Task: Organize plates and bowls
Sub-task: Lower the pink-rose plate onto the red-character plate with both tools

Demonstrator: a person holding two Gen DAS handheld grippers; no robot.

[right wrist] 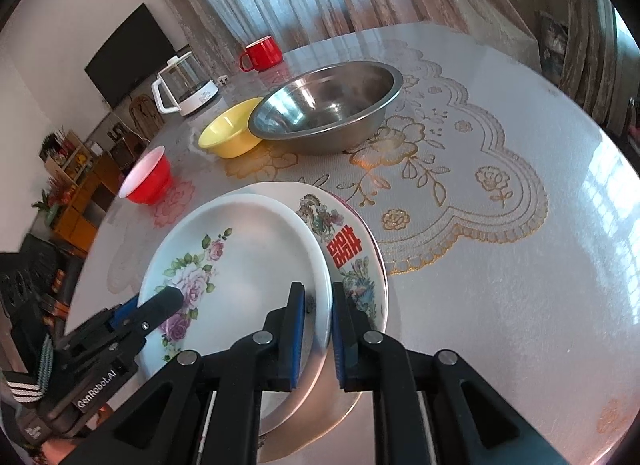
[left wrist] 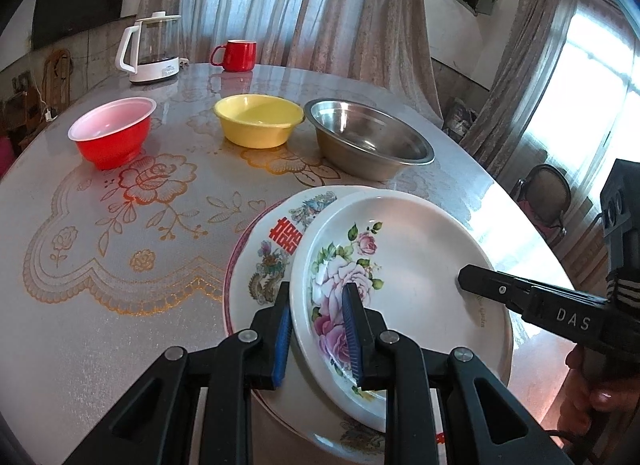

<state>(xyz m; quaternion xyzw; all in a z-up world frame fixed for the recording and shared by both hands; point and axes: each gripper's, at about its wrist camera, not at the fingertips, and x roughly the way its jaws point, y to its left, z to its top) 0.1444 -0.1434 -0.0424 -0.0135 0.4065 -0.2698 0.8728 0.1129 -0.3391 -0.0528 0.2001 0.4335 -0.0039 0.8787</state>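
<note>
Two tongs grip one rose plate (left wrist: 404, 265) by opposite rims. Left tongs (left wrist: 318, 329) are nearly closed, pads pinching its near-left edge. Right tongs (right wrist: 318, 335) are narrowly parted, with that plate's rim between their pads. It lies tilted on a dragon plate (left wrist: 260, 261) on the bench (left wrist: 120, 305).

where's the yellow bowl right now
In the left wrist view the yellow bowl stands on the table's far half, between the red bowl on its left and the steel bowl on its right, beyond the stacked plates.
</note>
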